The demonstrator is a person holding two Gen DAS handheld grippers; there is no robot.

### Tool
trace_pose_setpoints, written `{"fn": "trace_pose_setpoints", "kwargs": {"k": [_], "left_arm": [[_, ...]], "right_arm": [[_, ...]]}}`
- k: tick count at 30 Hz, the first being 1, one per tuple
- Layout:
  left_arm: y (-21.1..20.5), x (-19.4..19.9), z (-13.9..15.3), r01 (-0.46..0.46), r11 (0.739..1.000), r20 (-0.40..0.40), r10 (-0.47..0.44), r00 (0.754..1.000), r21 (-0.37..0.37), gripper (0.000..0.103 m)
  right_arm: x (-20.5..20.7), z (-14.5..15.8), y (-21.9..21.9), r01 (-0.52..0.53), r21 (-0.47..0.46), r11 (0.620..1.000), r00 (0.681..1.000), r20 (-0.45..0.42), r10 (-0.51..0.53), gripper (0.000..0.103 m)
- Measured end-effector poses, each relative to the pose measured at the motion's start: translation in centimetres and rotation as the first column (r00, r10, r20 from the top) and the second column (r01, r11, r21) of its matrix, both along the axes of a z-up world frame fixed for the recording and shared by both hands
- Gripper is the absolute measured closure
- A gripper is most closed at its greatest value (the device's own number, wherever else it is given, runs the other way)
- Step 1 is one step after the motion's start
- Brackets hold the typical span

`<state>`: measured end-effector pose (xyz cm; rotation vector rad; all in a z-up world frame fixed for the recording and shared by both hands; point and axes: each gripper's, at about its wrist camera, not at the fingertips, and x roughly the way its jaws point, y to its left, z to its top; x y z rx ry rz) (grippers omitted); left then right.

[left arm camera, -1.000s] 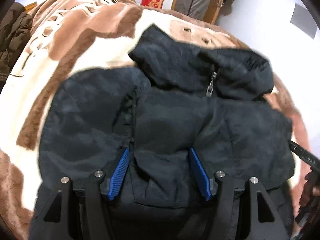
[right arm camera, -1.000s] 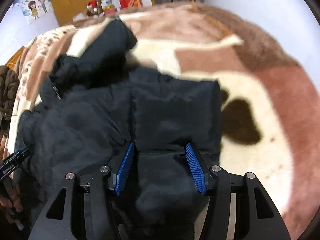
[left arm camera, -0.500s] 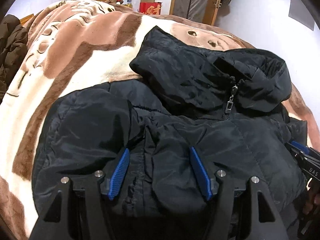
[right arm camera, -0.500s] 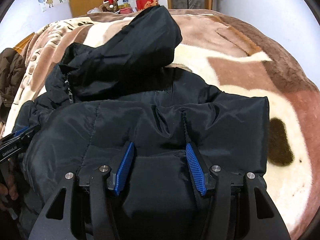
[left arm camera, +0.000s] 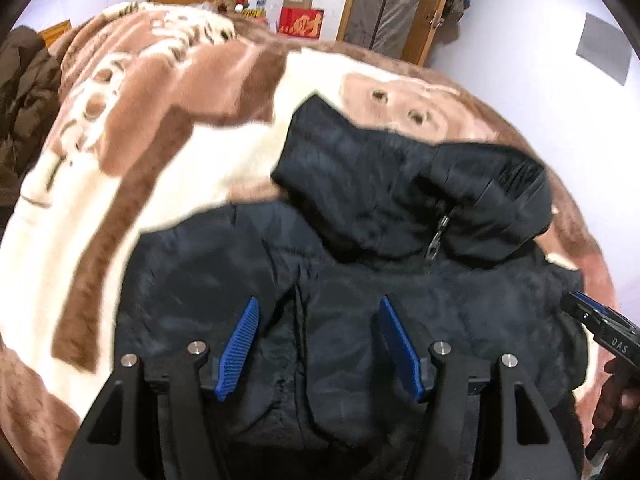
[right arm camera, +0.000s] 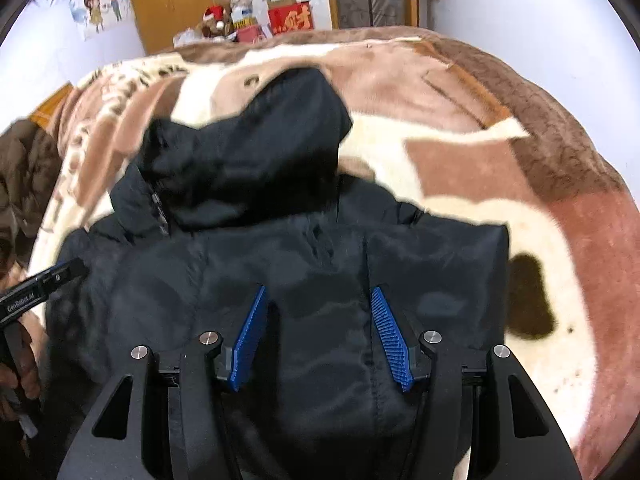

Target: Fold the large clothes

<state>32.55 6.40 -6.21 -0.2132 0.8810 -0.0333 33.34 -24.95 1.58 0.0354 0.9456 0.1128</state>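
A black puffer jacket point(left arm camera: 200, 280) lies front up on a brown and cream blanket point(left arm camera: 160, 120), its hood point(left arm camera: 400, 184) at the far end and the zip pull point(left arm camera: 438, 240) showing. My left gripper point(left arm camera: 319, 302) is shut on a thick wad of the jacket's near edge, blue pads on either side of it. My right gripper point(right arm camera: 319, 289) grips the near edge of the same jacket point(right arm camera: 200, 280) further right, fabric filling its jaws. Each gripper shows at the edge of the other's view: the right gripper point(left arm camera: 600, 332) and the left gripper point(right arm camera: 40, 292).
The blanket point(right arm camera: 480, 160) covers a bed that reaches to the far wall. A brown coat point(left arm camera: 24, 100) is heaped at the bed's left side. Cardboard and red boxes point(left arm camera: 300, 20) and a wooden wardrobe point(right arm camera: 172, 0) stand beyond the bed.
The jacket, bunched and folded up near the pads a second ago, now lies spread out longer. Both grippers have drawn back and up, so the hood sits farther away.
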Motion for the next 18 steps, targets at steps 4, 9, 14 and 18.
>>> {"fn": "trace_pose_setpoints", "kwargs": {"k": [4, 9, 14, 18], "left_arm": [[0.7, 1.2, 2.4, 0.011, 1.000, 0.028, -0.011, 1.000, 0.005, 0.037], [1.1, 5.7, 3.6, 0.034, 0.998, 0.032, -0.036, 0.999, 0.055, 0.037], [1.4, 12.1, 2.4, 0.040, 0.999, -0.031, -0.040, 0.999, 0.005, 0.037], [1.1, 17.0, 1.1, 0.026, 0.998, -0.066, -0.029, 0.997, -0.053, 0.037]], "right_arm": [[1.5, 2.0, -0.2, 0.011, 0.058, 0.998, 1.000, 0.012, -0.012, 0.048], [5.5, 2.8, -0.1, 0.014, 0.065, 0.998, 1.000, 0.009, -0.015, 0.048], [10.3, 3.2, 0.0, 0.014, 0.095, 0.995, 1.000, 0.018, -0.016, 0.048], [14.0, 2.5, 0.7, 0.000, 0.087, 0.996, 1.000, 0.000, 0.000, 0.048]]}}
